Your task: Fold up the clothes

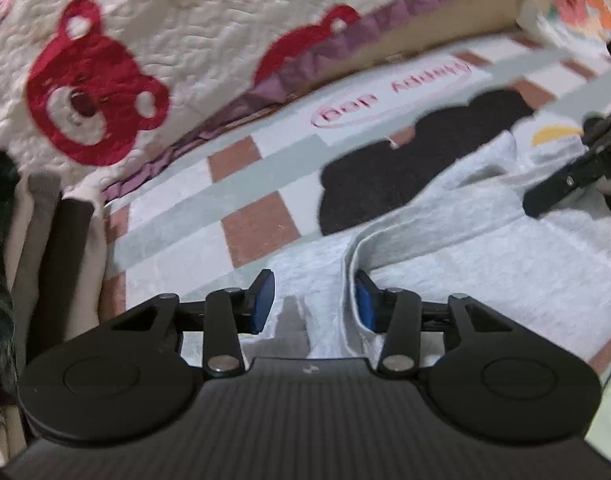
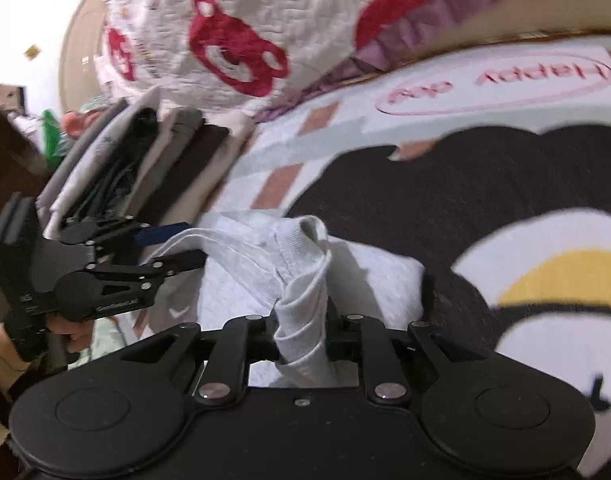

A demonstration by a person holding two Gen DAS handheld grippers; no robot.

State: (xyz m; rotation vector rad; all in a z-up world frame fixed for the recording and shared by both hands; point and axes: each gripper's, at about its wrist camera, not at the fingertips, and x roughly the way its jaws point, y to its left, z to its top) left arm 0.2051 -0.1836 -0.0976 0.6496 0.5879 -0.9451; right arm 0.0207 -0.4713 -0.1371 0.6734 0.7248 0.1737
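Two tongs: the right tongs (image 2: 301, 336) pinch the grey garment (image 2: 305, 264), the left tongs (image 1: 314, 300) spread wide.

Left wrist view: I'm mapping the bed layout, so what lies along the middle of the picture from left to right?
Stack of folded clothes → checked mat → black patch on the mat → grey garment → right claw.

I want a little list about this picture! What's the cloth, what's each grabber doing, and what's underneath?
garment: light grey soft fabric garment, partly bunched
right gripper: shut on a gathered fold of the garment
left gripper: open, blue pads either side of a garment edge
surface: checked rug with pink squares and a black cartoon shape
behind: white quilt with red bear faces
side: stack of folded clothes
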